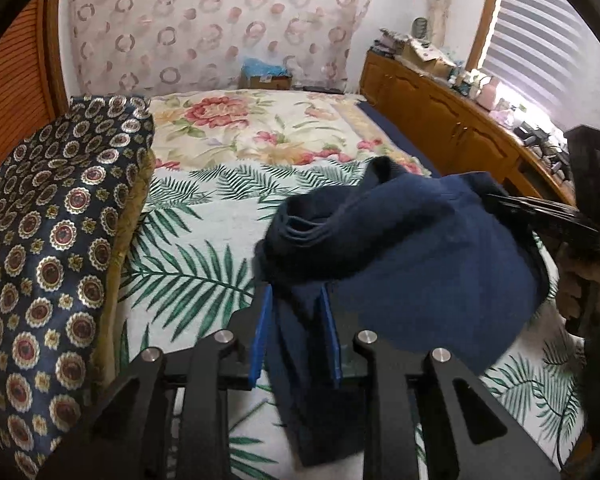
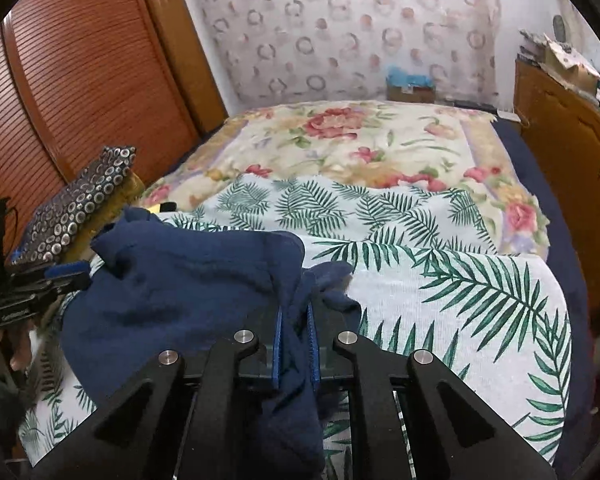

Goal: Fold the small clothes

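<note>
A navy blue garment [image 1: 412,256] is being held up over the bed [image 1: 228,216], stretched between the two grippers. In the left wrist view, the left gripper [image 1: 294,336] is being kept narrow, its blue pads [image 1: 260,340] pressing on a hanging fold of the navy cloth, which is trailing down between the black fingers toward the palm-leaf sheet [image 1: 188,264]. At the right edge of the same view, the right gripper [image 1: 512,210] is being seen side-on, closed on the far end of the garment, with a hand [image 1: 588,284] wrapped round its handle.

In the right wrist view, the right gripper [image 2: 296,332] is being held almost fully closed, a thin bunch of the navy blue garment [image 2: 180,292] being pinched between its blue pads [image 2: 277,344]. The left gripper [image 2: 66,276] is showing at the left edge, gripping the opposite end.

The garment's long axis is running roughly level from one gripper to the other (left to right across the bed), its middle sagging slightly and one bunched end [image 1: 300,216] folding over toward the far side. Which end is the waist or the neck cannot be told.

A patterned dark cushion [image 1: 48,240] is lying at the left side of the bed, just beside the sheet, and a floral blanket [image 1: 236,128] is spread beyond it.
</note>
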### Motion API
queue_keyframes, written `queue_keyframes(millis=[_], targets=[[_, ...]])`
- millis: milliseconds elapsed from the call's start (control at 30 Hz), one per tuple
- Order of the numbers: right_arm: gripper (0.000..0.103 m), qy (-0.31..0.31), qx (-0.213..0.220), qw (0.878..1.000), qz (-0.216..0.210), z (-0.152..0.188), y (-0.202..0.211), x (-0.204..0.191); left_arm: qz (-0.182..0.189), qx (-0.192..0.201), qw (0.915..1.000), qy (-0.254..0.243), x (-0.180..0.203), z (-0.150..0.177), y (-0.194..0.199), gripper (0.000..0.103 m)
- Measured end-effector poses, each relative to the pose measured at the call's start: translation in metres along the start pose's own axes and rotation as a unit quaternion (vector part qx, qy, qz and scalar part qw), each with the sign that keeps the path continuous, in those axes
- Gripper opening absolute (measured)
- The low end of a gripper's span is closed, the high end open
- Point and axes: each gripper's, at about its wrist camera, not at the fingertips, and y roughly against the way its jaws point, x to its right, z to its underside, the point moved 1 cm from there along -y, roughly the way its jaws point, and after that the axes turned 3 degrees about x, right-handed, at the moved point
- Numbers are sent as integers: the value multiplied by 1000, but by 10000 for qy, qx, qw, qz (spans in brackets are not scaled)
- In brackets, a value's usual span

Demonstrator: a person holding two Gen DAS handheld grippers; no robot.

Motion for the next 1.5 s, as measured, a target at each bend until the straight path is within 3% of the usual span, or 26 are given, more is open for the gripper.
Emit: queue_keyframes(millis=[300, 467, 567, 633, 733, 1000, 1100, 1200, 1267, 1333, 1500], targets=[[9, 33, 27, 9995, 324, 3, 1, 7, -43, -229, 9995, 212, -12, -4, -28, 25], [10, 24, 27, 9997, 243, 3, 3, 8, 97, -227, 9991, 341, -15, -2, -31, 29], [27, 18, 31, 9993, 364, 0, 8, 5, 166, -234, 9988, 408, -20, -2, -30, 29], [51, 5, 32, 9993, 366, 0, 10, 4, 122, -248, 9989, 369, -19, -1, -29, 29], [63, -75, -74, 9997, 234, 3, 11, 1, 124, -318, 9985, 422, -18, -1, -27, 29], [64, -170, -667, 9976, 64, 27, -14, -2, 414, -386, 9961, 670, -23, 3, -21, 29], [64, -174, -572, 9982, 55, 29, -13, -2, 573, -373, 9944, 801, -28, 4, -22, 29], [53, -57, -522, 9985, -146, 31, -15, -9, 633, -334, 9945, 772, -26, 5, -21, 25], [40, 17, -544, 9982, -261, 32, -15, -13, 771, -262, 9941, 724, -23, 6, -19, 10], [26, -31, -522, 9977, -425, 31, -15, -13, 862, -229, 9936, 690, -21, 5, -15, 4], [19, 59, -87, 9992, -394, 27, 5, -20, 1099, 299, 9909, 723, -13, -4, 25, 3]])
